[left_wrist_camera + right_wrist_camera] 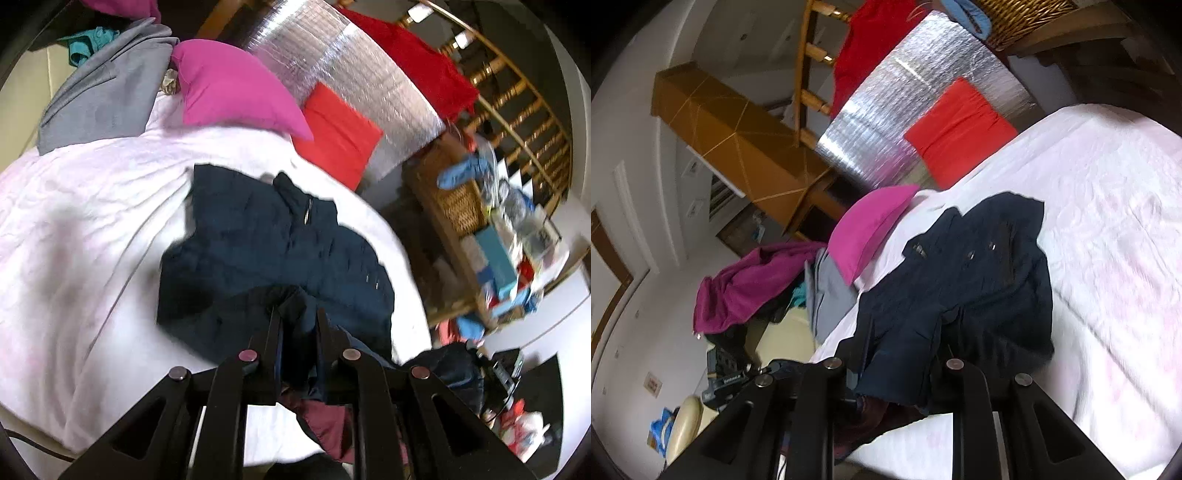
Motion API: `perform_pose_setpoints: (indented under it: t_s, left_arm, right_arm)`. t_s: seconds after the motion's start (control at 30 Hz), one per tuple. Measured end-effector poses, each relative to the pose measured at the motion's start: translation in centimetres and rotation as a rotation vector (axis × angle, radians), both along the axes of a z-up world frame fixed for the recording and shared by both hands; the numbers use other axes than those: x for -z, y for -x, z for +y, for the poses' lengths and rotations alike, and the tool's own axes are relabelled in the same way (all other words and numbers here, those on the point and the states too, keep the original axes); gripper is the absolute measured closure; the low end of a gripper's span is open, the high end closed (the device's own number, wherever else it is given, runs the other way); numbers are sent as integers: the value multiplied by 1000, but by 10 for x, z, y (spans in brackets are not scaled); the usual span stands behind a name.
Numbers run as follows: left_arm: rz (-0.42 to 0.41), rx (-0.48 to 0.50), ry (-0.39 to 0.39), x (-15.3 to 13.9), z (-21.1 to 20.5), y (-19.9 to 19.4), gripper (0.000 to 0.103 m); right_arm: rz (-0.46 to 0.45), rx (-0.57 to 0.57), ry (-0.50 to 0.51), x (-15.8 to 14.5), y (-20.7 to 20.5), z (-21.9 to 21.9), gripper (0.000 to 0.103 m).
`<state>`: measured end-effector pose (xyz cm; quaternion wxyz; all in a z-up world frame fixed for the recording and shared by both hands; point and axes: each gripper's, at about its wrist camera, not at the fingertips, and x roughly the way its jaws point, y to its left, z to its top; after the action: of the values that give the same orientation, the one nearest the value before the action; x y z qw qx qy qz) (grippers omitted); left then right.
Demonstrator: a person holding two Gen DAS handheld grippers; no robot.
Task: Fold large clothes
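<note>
Straight ahead in the left wrist view, the left gripper (297,314) has its two black fingers pinched together on a bunched hem of the dark navy quilted jacket (280,243), whose maroon lining hangs below the fingers at six o'clock. The jacket's body spreads from the centre toward twelve o'clock on the white, faintly pink-patterned bedsheet (85,229), its zipped collar pointing up. A magenta pillow (236,92) lies at eleven o'clock, an orange-red cushion (338,133) at one o'clock leaning on a silver foil-quilted panel (354,77), and a grey garment (107,96) at ten o'clock. Over in the right wrist view, the right gripper (908,334) is likewise clamped on a fold of the same jacket's edge, the cloth draped between its fingers. The jacket lies at the centre of the sheet, with the magenta pillow at eleven o'clock and a purple fleece garment (750,280) heaped at nine o'clock.
</note>
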<state>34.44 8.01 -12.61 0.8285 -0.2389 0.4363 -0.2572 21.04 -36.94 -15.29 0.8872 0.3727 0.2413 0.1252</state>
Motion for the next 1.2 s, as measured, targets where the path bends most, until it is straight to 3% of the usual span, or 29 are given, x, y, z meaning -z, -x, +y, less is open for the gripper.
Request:
perform_pose_setpoints:
  t_s: [0.37, 0.77, 0.93, 1.0, 1.2]
  left_arm:
    - [-19, -105, 137, 25, -10, -87, 88]
    - [11, -154, 91, 56, -21, -165, 88]
    - [21, -192, 143, 66, -16, -197, 88]
    - [21, -206, 130, 70, -20, -209, 88]
    - [-38, -265, 117, 72, -28, -229, 88]
  right_arm:
    - [49, 94, 14, 2, -96, -24, 81]
    - [133, 190, 77, 16, -197, -31, 81]
    - [156, 256, 64, 26, -231, -46, 82]
    - [165, 269, 77, 30, -246, -48, 83]
    - [181, 298, 94, 36, -289, -53, 83]
